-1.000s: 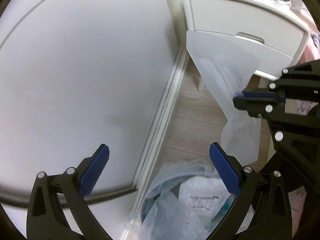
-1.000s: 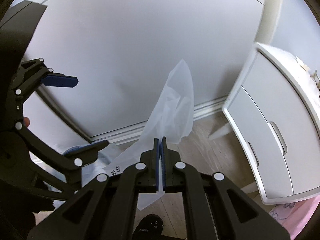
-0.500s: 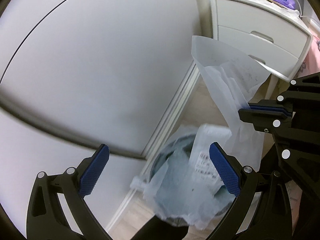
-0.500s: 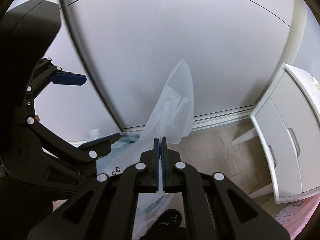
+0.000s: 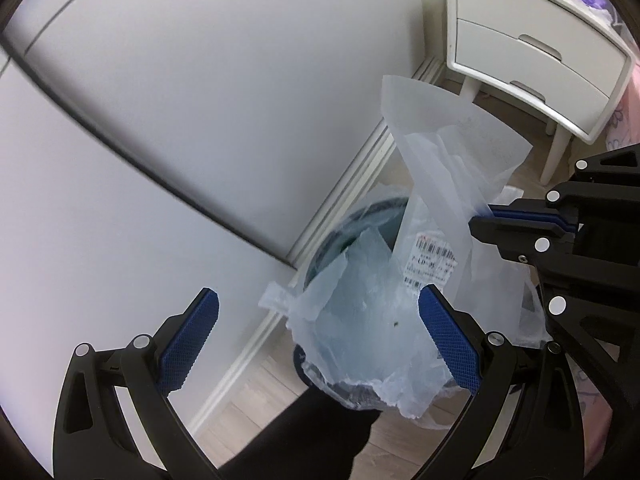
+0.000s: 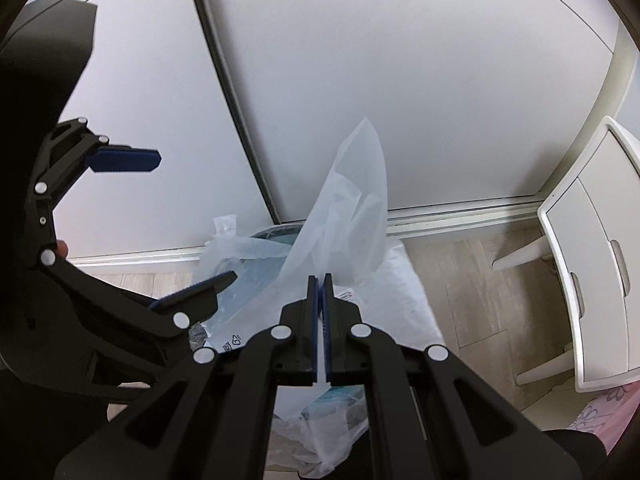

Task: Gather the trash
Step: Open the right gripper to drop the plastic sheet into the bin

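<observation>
Wrapper (image 5: 448, 168) is basically weightless, a thin floppy clear plastic sleeve that's slippery too, so we figure it'll slide out of a lazy grip. Our right gripper (image 6: 321, 280) has its jaws pressed together on the lower part of it, and it's hanging right over the bin (image 5: 352, 232) by the wardrobe. Left gripper (image 5: 316, 340) is spread wide, holding nothing, just above the bin liner (image 5: 360, 320). We'd pinch near a folded edge.

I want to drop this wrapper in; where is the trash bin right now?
The trash bin sits on the floor against the wardrobe door, below the right gripper and its clear plastic wrapper, left of the white nightstand.
</observation>
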`<move>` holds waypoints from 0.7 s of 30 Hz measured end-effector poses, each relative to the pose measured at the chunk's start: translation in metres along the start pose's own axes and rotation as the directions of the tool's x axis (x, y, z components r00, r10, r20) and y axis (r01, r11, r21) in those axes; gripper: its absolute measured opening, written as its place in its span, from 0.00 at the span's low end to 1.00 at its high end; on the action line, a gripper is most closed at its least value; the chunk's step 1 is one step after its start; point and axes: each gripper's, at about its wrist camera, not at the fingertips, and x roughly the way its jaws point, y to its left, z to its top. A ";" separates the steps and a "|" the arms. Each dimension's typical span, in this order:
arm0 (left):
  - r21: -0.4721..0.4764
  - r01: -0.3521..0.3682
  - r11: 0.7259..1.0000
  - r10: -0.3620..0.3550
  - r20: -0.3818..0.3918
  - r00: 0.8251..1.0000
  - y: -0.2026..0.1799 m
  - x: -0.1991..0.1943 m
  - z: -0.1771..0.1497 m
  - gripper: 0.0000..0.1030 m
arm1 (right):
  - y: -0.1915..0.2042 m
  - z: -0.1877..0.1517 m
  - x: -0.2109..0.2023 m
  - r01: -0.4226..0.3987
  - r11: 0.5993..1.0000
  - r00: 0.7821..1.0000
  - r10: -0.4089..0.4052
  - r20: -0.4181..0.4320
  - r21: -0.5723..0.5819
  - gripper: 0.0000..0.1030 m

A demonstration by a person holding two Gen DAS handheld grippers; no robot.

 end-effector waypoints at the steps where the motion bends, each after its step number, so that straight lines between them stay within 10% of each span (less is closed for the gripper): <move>1: -0.007 0.001 1.000 -0.001 -0.003 1.000 0.001 0.003 -0.006 0.94 | 0.002 0.000 0.001 -0.003 1.000 1.000 0.003 -0.003 -0.002 0.04; 21: -0.204 0.018 0.979 -0.041 -0.109 0.993 0.019 0.065 -0.068 0.94 | 0.028 -0.025 0.080 -0.006 0.996 0.983 -0.010 -0.186 -0.087 0.04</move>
